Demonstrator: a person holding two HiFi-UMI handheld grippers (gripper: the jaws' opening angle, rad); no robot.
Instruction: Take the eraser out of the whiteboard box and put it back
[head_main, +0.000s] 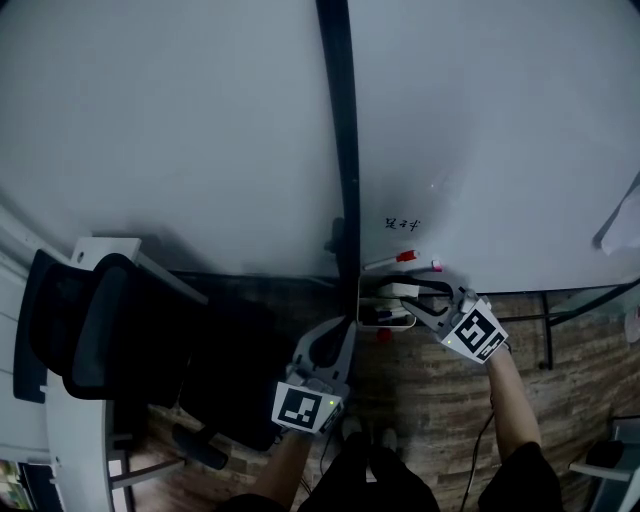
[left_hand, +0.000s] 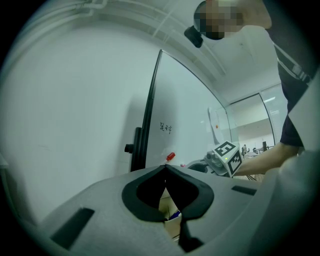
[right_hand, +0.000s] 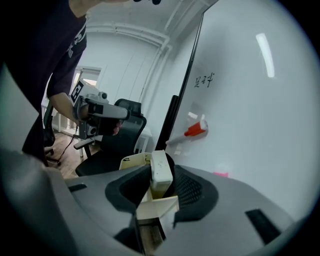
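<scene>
Eraser (right_hand: 161, 175) — a white rectangular block — stands upright in the cream plastic box (right_hand: 159, 209) at the bottom edge of the big whiteboard (right_hand: 260, 100). The right gripper (right_hand: 162, 167) has its jaws either side of it, slackened off, not squeezing. The left gripper (left_hand: 165, 167) hangs level nearby — jaws clenched together on nothing.

Glossy whiteboard (head_main: 480, 130), seemingly plastic cream box (right_hand: 131, 161), wood-grain floor (head_main: 420, 400)

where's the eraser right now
Right gripper view, centre: the eraser stands upright in the whiteboard box, between the jaws of the right gripper.
</scene>
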